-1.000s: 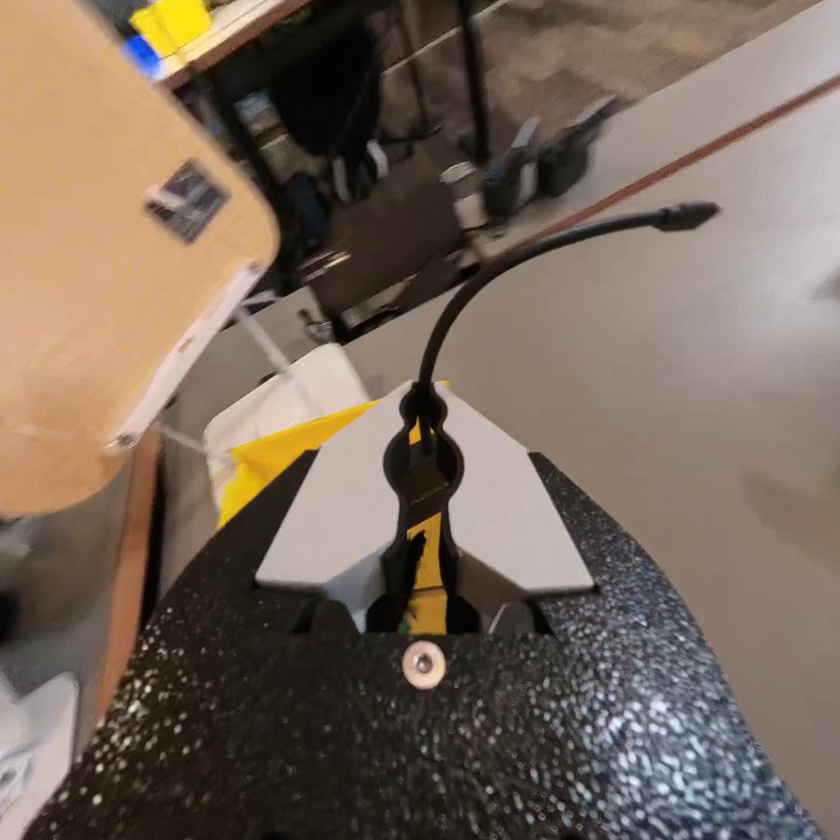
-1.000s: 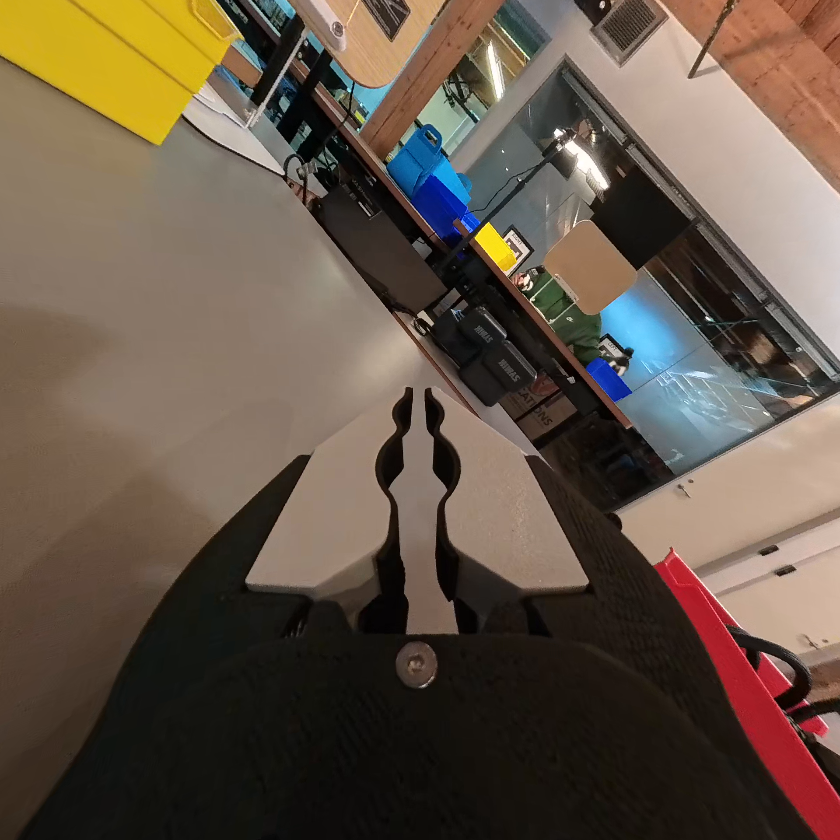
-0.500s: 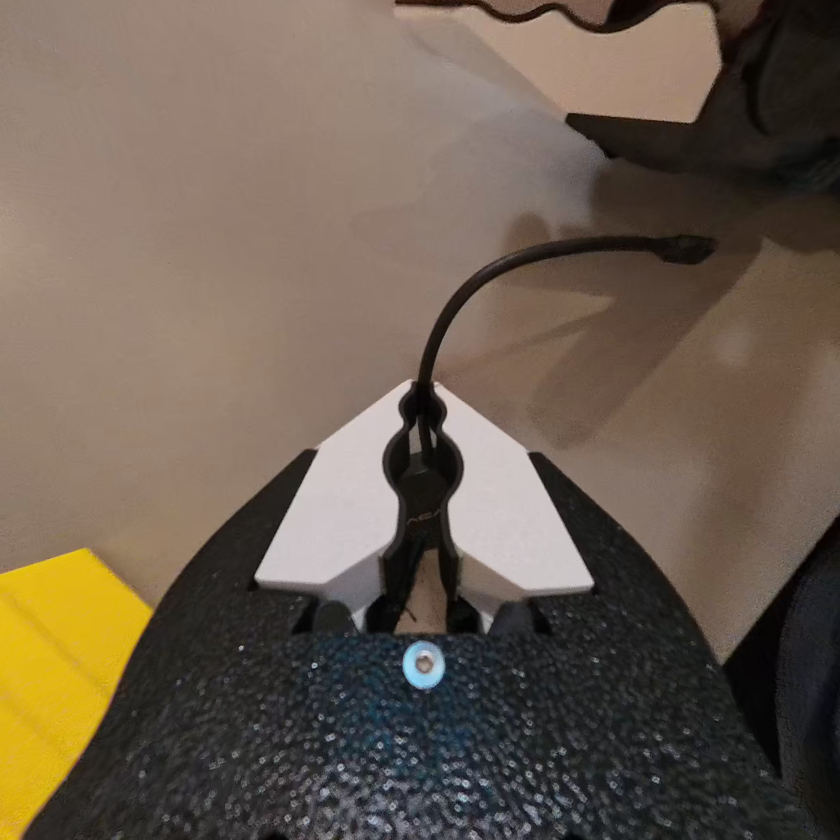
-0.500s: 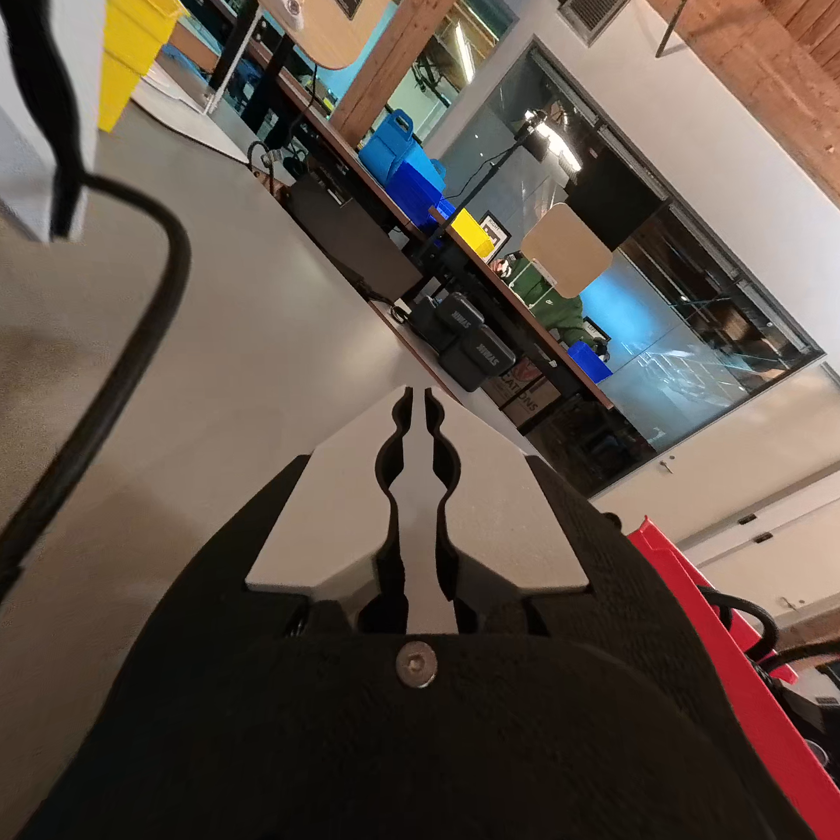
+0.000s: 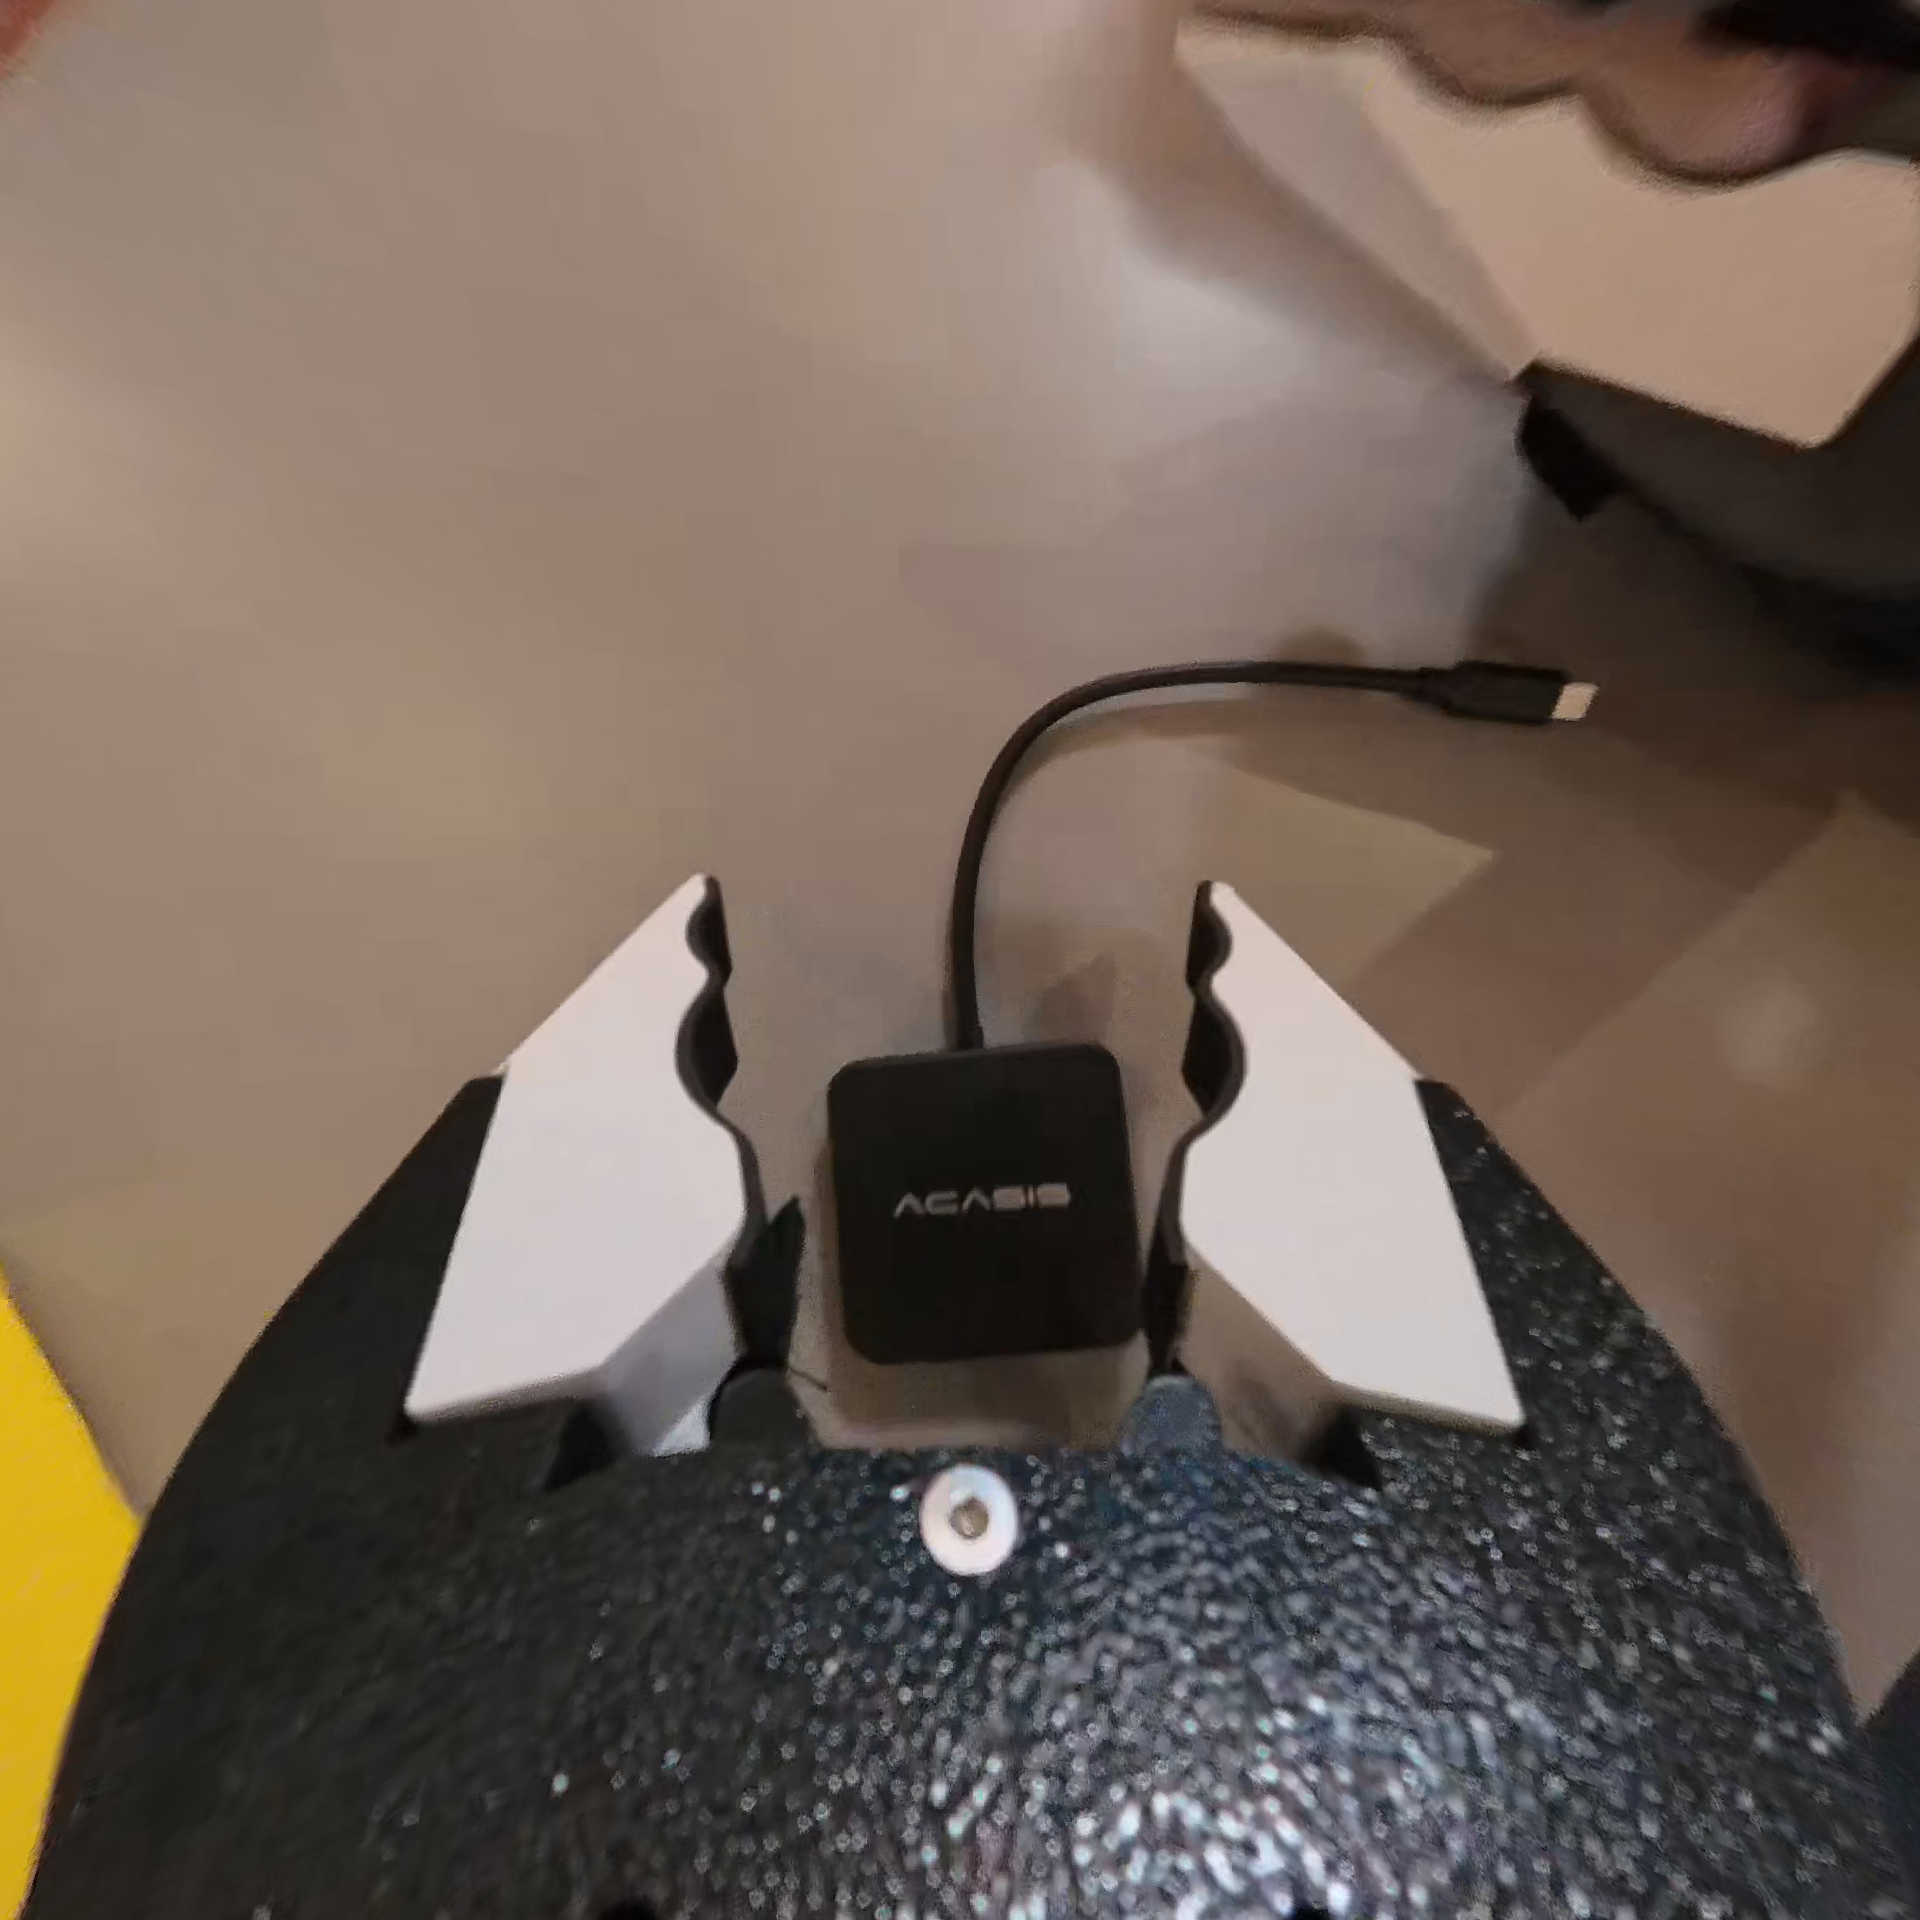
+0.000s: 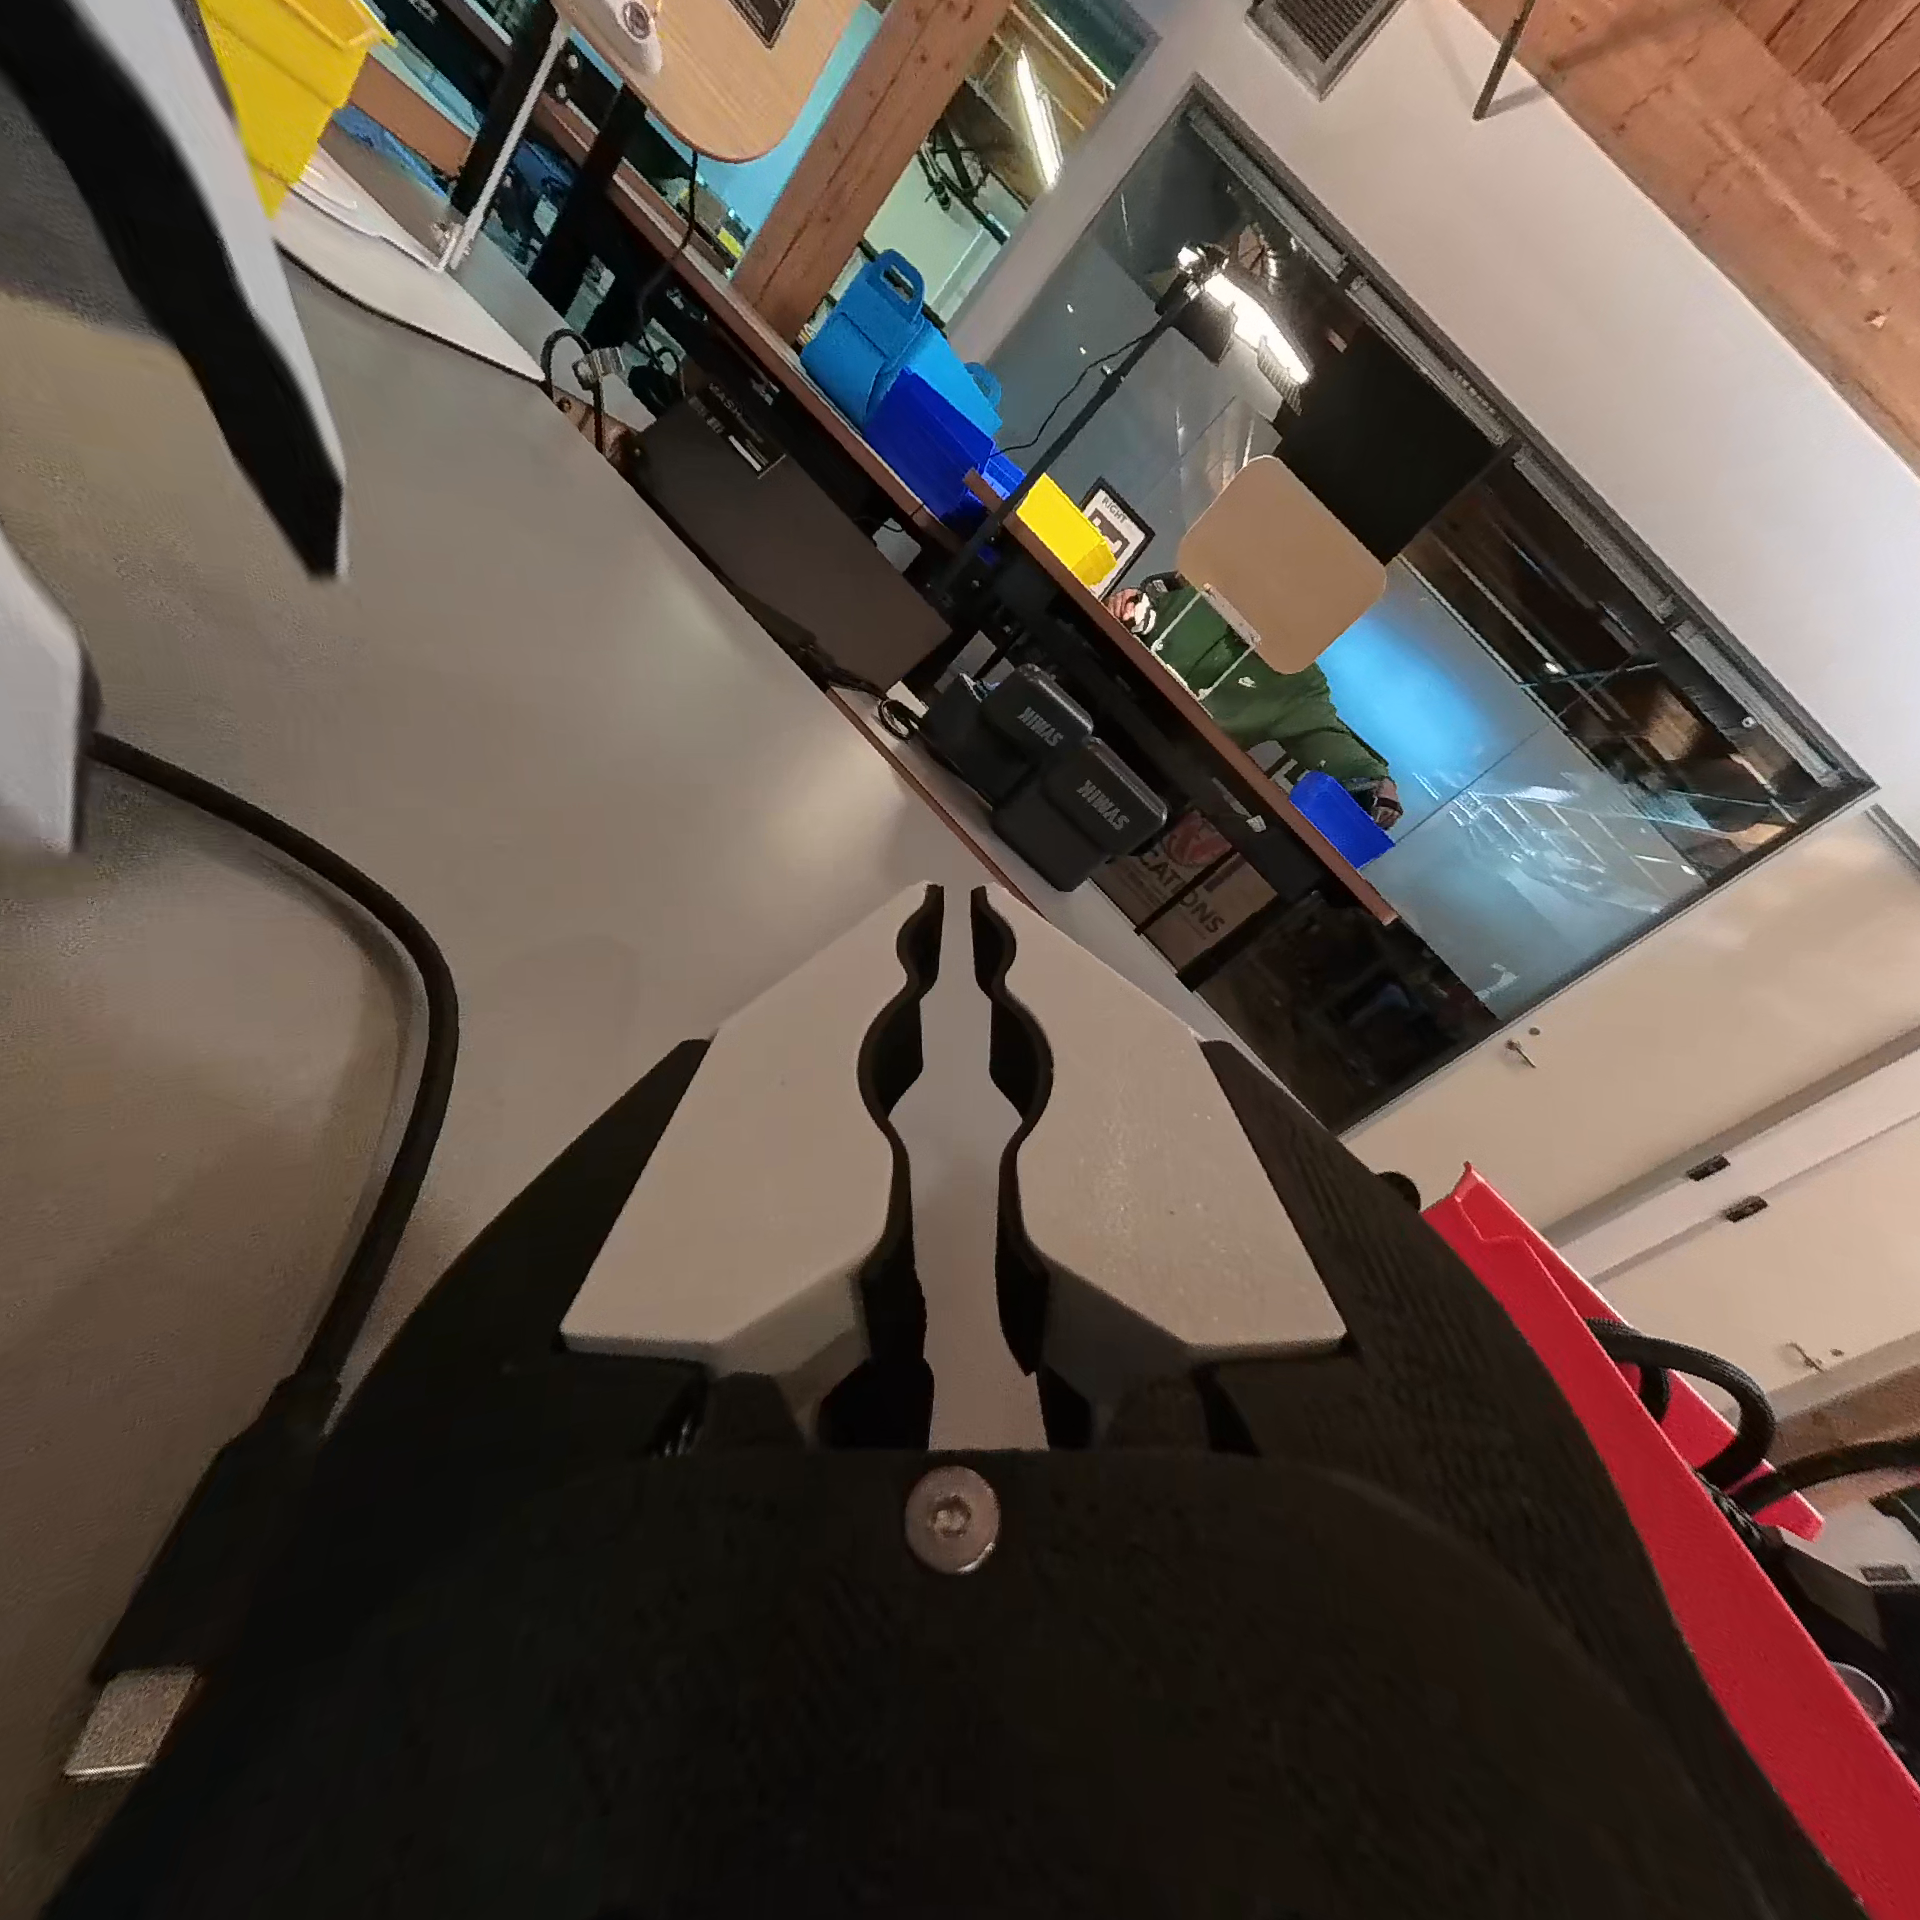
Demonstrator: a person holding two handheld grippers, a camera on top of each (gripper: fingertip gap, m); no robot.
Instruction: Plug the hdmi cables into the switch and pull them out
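Note:
The switch (image 5: pixel 982 1205) is a small flat black square box that lies on the grey table (image 5: pixel 416 520). It sits between the fingers of my left gripper (image 5: pixel 956 904), which is open and does not touch it. Its short black cable (image 5: pixel 1039 748) curves away to the right and ends in a small plug (image 5: pixel 1507 696) on the table. The cable (image 6: pixel 416 997) and plug (image 6: pixel 130 1725) also show at the left of the right wrist view. My right gripper (image 6: pixel 957 896) is shut and empty, low over the table. It shows blurred at the top right of the left wrist view (image 5: pixel 1558 260).
A yellow bin (image 5: pixel 42 1558) is at my left; it shows far off in the right wrist view (image 6: pixel 281 94). A red bin (image 6: pixel 1662 1558) with black cables stands at the right. Black cases (image 6: pixel 1049 769) sit past the table's far edge. A person in green (image 6: pixel 1247 675) sits beyond.
My left gripper swung down over the table, then opened and let go of the switch, which now lies flat. The left gripper came into the right wrist view. The right gripper stayed shut.

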